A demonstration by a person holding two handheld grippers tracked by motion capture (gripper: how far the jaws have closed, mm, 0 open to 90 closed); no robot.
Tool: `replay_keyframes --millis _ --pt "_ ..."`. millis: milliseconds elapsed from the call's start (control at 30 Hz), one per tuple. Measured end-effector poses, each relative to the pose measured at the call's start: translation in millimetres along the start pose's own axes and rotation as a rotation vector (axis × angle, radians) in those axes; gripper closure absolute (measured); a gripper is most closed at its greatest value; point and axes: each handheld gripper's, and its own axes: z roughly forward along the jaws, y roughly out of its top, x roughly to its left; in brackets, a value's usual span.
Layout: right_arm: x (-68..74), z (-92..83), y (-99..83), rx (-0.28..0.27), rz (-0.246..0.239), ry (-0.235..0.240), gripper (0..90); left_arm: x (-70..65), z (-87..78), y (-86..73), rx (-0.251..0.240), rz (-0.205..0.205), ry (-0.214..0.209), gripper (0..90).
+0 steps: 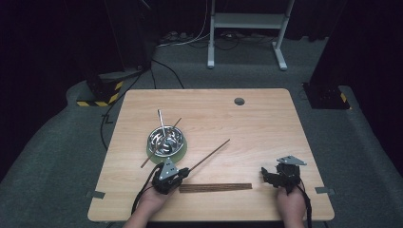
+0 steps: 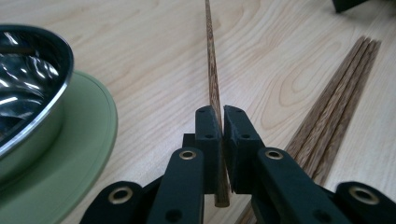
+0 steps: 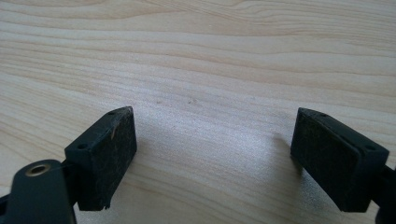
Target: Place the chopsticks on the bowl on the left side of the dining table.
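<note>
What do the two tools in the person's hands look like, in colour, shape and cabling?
Both are black. The left tool carries a grey three-cornered plate on top, and so does the right tool. A black cable trails from each toward the person. Seen close, each has two flat rectangular black pads on jointed black links with brass-coloured rivets. No sleeves are visible on the forearms.

The high view is looking forward and down over the whole table from the person's side, fairly far off. The left gripper view is sitting close above the wood, facing toward 12 o'clock along a chopstick, sharing the bowl at its 9 o'clock. The right gripper view is hovering nearest, facing bare tabletop.
</note>
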Motion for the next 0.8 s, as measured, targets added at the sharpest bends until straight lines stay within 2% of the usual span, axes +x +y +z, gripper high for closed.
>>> replay_keyframes --millis 100,167,333,367,400,467,567,600,733,800 --pt "0.0 -0.1 0.0 -0.001 -0.004 -0.001 14.1 -1.2 -5.9 3.9 -0.022 0.002 0.0 84.4" --pt "0.0 -0.1 0.0 0.0 -0.003 0.0 14.1 -1.0 -8.6 6.5 -0.039 -0.011 -0.002 84.4" --pt "0.0 -0.1 -0.1 0.0 -0.002 -0.001 14.1 0.2 -15.7 11.6 -0.063 -0.004 0.007 84.3" --pt "-0.1 -0.1 0.0 0.0 -0.003 0.0 14.1 -0.3 -16.8 12.6 -0.073 -0.012 0.013 84.4" --pt "0.0 -0.1 0.0 -0.001 -0.003 -0.001 14.1 1.6 -19.6 14.4 -0.066 0.001 0.018 84.3" --pt "0.1 -0.1 -0.1 -0.001 -0.004 -0.001 14.1 2.3 -22.1 16.8 -0.089 -0.019 0.025 84.4" --pt "0.0 -0.1 0.0 0.0 -0.003 0.001 14.1 5.2 -27.5 20.2 -0.094 -0.009 0.042 84.4" --pt "0.0 -0.1 0.0 0.0 -0.003 0.001 14.1 5.7 -28.6 21.4 -0.107 -0.023 0.046 84.4" --pt "0.0 -0.1 0.0 0.0 -0.004 0.001 14.1 13.3 -35.2 25.9 -0.107 -0.006 0.07 84.4" --pt "-0.1 -0.1 0.0 0.0 -0.004 0.001 14.1 17.3 -37.4 28.0 -0.121 -0.017 0.085 84.4"
